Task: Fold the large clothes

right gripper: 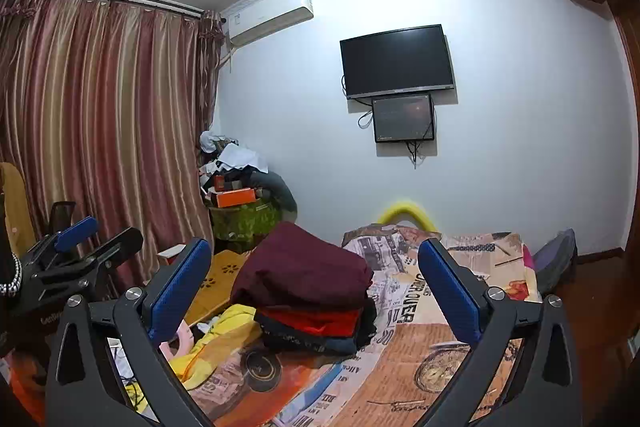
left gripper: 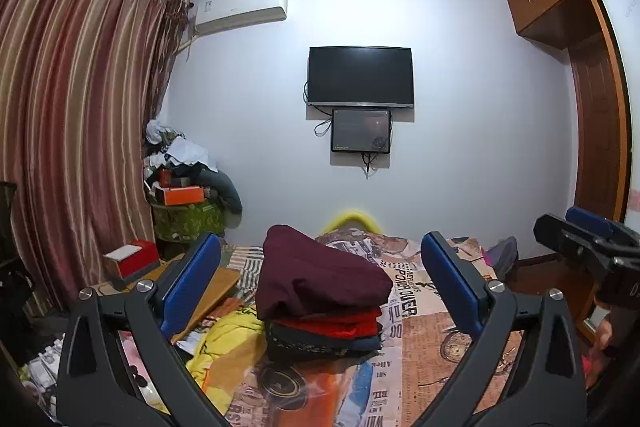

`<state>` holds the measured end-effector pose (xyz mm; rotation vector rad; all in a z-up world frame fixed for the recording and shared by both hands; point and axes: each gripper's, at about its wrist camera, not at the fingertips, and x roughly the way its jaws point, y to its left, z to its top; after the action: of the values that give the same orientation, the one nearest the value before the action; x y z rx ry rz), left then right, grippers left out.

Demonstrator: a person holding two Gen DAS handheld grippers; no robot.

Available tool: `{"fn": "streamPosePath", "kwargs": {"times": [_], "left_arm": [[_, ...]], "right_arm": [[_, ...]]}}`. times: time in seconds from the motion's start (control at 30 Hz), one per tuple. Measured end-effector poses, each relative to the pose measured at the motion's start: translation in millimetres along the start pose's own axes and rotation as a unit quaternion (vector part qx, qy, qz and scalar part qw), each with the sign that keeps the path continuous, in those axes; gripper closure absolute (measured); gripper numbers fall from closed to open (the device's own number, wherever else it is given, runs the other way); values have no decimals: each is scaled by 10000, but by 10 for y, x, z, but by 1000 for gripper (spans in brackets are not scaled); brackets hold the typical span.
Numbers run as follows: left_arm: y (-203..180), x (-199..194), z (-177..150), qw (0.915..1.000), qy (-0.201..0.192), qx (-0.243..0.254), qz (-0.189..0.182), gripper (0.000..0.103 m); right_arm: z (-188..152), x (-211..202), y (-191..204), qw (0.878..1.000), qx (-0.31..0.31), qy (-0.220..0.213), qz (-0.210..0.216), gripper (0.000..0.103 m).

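Left tongs [left gripper: 320, 291] and right tongs [right gripper: 314, 287]: both spread wide, empty, raised above the bed [left gripper: 440, 339] and aimed toward the stack of folded clothes [left gripper: 324, 303]. Stack resting on the patterned bedcover, near the middle of the bed; maroon garment [left gripper: 320, 275] on top, red layer [left gripper: 340, 325] beneath it, dark layers at the base. Yellow garment [left gripper: 224, 347] crumpled just left of the stack, touching or nearly touching its base; likely the next item to fold. Handling, as judged: soft, limp fabric, light to moderate in weight, prone to sagging and bunching, not fragile. Best taken at two separated edge points, such as shoulders or hem corners, one per tongs, pinching a single layer. Wall-mounted television [left gripper: 360, 75] beyond the stack.
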<state>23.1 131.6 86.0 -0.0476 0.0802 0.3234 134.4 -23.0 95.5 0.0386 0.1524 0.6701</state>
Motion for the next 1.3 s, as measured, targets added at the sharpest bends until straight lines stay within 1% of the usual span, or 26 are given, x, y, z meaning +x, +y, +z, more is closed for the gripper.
{"fn": "streamPosePath", "kwargs": {"times": [0.3,0.43,0.9,1.3], "left_arm": [[-69,5,-77,9999,17,154,-9,2],[-85,12,-99,9999,21,169,11,2],[-75,102,-169,9998,104,164,-32,2],[-48,128,-171,9998,156,115,-35,2]], "right_arm": [[-72,-70,-79,9999,117,38,-20,0],[-105,-83,-75,9999,71,72,-34,0],[-89,-49,-42,9997,50,244,-48,0],[-74,-71,-64,9996,70,273,-95,0]]}}
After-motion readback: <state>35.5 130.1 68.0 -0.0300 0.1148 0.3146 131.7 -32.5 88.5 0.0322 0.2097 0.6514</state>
